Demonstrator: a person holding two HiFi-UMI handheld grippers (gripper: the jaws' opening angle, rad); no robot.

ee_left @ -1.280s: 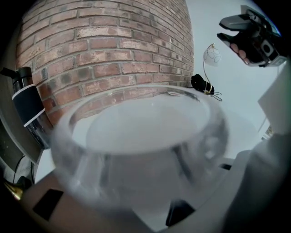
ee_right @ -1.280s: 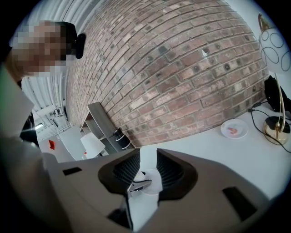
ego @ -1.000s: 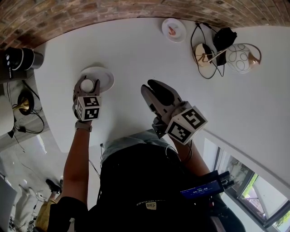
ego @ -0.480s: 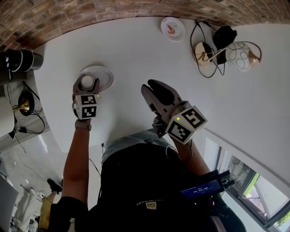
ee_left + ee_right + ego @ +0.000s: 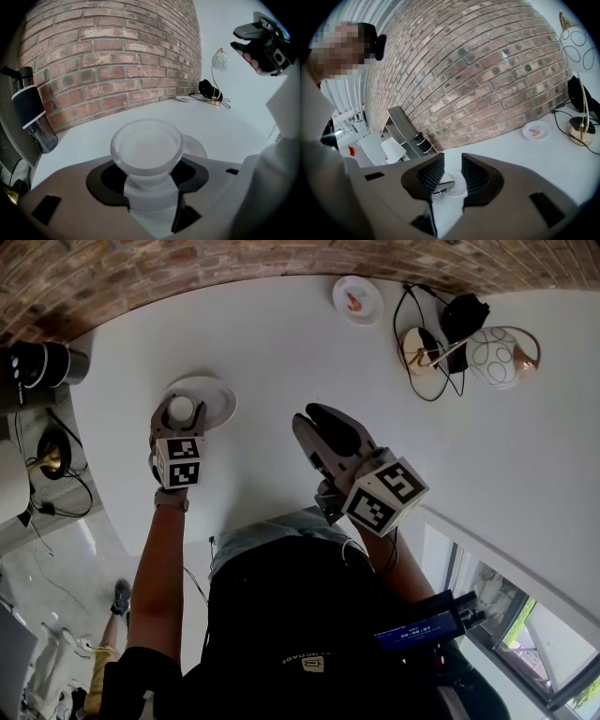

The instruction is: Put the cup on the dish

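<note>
Hardly anything has changed over the last second. The left tool (image 5: 149, 180) stays pinched on the lower body of the upright cup (image 5: 146, 143), at the 8 o'clock rim of the dish (image 5: 220, 401), which sits toward 10 o'clock on the table (image 5: 281, 343). Whether the cup touches the dish is unclear. The right tool (image 5: 452, 176) waits empty, its jaws slightly spread. The cup likely still needs centring and release.

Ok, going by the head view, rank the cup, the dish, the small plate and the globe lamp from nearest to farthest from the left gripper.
1. cup: between the jaws of the left gripper.
2. dish: directly beyond the cup, slightly to its right.
3. small plate: well beyond the dish, further right.
4. globe lamp: farthest, at the far right.
</note>
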